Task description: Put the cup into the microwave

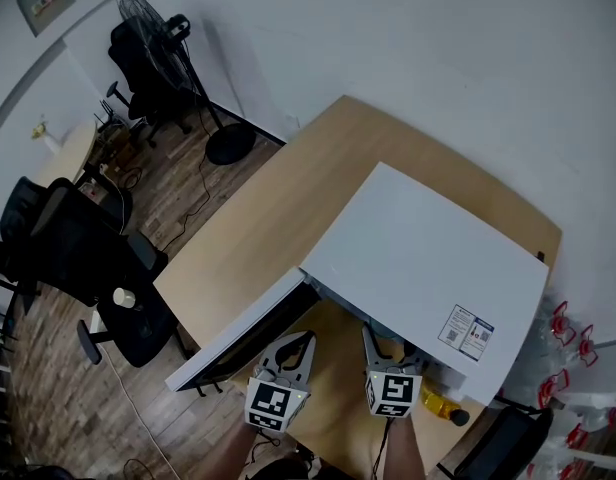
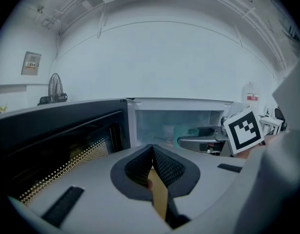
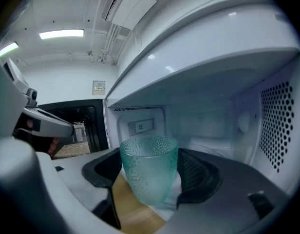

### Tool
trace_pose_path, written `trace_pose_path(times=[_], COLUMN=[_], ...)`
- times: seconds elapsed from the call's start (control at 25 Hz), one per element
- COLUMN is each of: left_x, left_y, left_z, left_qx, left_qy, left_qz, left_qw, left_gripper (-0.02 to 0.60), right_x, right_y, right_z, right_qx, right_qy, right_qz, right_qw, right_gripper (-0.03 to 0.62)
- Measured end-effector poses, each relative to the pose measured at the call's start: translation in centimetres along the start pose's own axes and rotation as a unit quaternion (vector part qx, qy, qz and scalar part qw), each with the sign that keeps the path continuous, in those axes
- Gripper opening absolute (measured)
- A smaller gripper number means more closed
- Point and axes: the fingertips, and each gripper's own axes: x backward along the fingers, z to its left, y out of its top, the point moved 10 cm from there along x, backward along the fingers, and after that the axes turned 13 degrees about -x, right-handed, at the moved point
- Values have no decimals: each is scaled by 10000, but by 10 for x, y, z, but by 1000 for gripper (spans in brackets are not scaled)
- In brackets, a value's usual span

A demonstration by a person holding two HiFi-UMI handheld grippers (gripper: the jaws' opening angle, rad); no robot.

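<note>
Cup [image 3: 149, 167] upright, clamped in right hand-held gripper [image 3: 152, 175] at open microwave [image 1: 428, 258] mouth, cavity ahead at 12 o'clock, so it can enter level. Left hand-held gripper [image 2: 153, 152] clenched on nothing beside door [image 2: 57, 140] at 9 o'clock, probably to hold it clear.

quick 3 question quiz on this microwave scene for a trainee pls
1. True or false: the microwave door is closed.
2. What does the right gripper hold? A) a glass cup B) a plate C) nothing
3. Fill in: the left gripper has its jaws ____ and holds nothing.
Key: 1 false, it stands open; 2 A; 3 shut.
</note>
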Motion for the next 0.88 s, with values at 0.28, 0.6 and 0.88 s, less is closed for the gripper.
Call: trace_pose_path(times=[0.28, 0.6, 0.88], left_x=[-6, -11, -9], left_y=[-2, -3, -4], left_z=[0, 1, 3], left_qx=[55, 44, 54], left_qy=[-9, 20, 82], left_qz=[47, 121, 111], left_qw=[10000, 9999, 9999], left_gripper=[23, 23, 23], right_x=[-9, -17, -17], right_y=[-1, 1, -1], right_z=[-3, -7, -8], right_qx=[-46, 35, -164], right_qy=[-46, -70, -22], right_qz=[-103, -157, -169], right_qw=[9999, 9998, 9997], right_gripper=[351, 351, 351])
